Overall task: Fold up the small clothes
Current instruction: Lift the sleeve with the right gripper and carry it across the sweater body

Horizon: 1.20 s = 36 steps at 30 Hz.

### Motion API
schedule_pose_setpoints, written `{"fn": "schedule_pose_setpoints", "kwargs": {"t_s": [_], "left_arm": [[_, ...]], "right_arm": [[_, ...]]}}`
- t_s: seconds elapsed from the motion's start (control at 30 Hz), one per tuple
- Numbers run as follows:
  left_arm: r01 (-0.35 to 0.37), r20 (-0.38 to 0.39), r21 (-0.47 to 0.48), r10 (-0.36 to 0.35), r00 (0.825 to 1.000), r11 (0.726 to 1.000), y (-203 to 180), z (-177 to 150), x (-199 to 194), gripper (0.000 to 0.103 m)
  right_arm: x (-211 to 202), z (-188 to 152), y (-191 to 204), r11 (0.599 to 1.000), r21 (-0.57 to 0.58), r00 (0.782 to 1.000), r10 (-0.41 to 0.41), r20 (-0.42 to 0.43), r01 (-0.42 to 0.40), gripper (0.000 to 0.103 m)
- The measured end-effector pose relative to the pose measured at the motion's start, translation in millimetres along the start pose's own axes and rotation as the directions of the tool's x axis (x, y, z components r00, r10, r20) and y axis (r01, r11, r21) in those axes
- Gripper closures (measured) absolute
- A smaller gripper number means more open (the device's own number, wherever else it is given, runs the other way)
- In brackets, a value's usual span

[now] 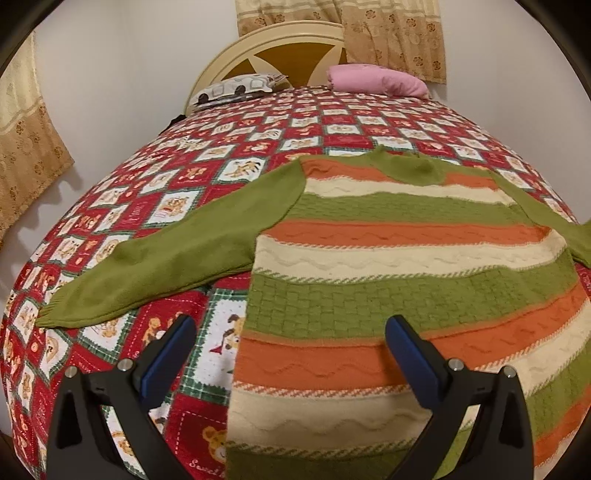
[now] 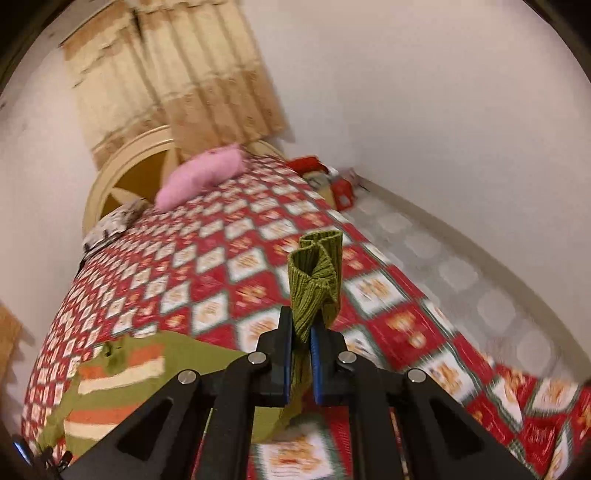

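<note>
Both wrist views low over bed (image 1: 258,122), facing headboard (image 1: 221,62); share sweater (image 1: 369,258).

Sweater (image 1: 388,258) flat on bedspread (image 1: 207,155); pillows (image 1: 376,79) behind sweater, against headboard (image 1: 273,48); one sleeve (image 1: 177,254) left of sweater body.

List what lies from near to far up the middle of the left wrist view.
Left claw, open → striped sweater lying flat → patterned bedspread → pink pillow → headboard → curtain.
</note>
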<state>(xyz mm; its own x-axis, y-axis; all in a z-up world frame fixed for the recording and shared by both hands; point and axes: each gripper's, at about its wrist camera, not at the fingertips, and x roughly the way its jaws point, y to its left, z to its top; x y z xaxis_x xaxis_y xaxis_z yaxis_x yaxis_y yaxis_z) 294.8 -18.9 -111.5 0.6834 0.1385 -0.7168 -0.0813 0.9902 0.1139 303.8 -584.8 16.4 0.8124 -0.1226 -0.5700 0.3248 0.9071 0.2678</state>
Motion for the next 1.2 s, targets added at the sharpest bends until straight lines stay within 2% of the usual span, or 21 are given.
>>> {"fn": "schedule_pose_setpoints", "kwargs": {"t_s": [0.2, 0.37, 0.57, 0.7, 0.93, 1.07, 1.2], "left_arm": [[0.012, 0.001, -0.011, -0.012, 1.000, 1.000, 2.2, -1.3, -1.6, 0.000], [0.021, -0.001, -0.032, -0.021, 1.000, 0.999, 9.4, -3.2, -0.7, 0.000], [0.038, -0.008, -0.053, -0.039, 0.999, 0.998, 18.9, -7.0, 2.9, 0.000], [0.049, -0.008, -0.074, -0.049, 0.999, 0.996, 27.5, -8.9, 4.0, 0.000], [0.052, -0.009, -0.102, -0.053, 0.999, 0.993, 42.4, -11.0, 4.5, 0.000], [0.041, -0.008, -0.104, -0.042, 0.999, 0.994, 50.0, -13.3, 3.7, 0.000], [0.020, -0.018, -0.101, -0.022, 1.000, 0.995, 58.4, -15.9, 4.8, 0.000]], "right_arm": [[-16.3, 21.0, 82.2, 0.985, -0.155, 0.996, 0.083, 0.037, -0.077, 0.095], [-23.3, 23.1, 140.6, 0.959, -0.252, 0.989, 0.143, 0.039, -0.128, 0.095], [-30.4, 14.4, 215.8, 0.906, -0.379, 0.976, 0.215, 0.029, -0.188, 0.096], [-36.7, 0.2, 271.8, 0.853, -0.469, 0.963, 0.268, 0.016, -0.230, 0.096], [-15.8, -55.8, 355.9, 0.765, -0.554, 0.936, 0.342, -0.083, -0.329, 0.096], [17.3, -111.4, 394.0, 0.724, -0.567, 0.916, 0.359, -0.178, -0.394, 0.096], [62.3, -177.3, 427.1, 0.701, -0.552, 0.892, 0.354, -0.281, -0.452, 0.096]]}}
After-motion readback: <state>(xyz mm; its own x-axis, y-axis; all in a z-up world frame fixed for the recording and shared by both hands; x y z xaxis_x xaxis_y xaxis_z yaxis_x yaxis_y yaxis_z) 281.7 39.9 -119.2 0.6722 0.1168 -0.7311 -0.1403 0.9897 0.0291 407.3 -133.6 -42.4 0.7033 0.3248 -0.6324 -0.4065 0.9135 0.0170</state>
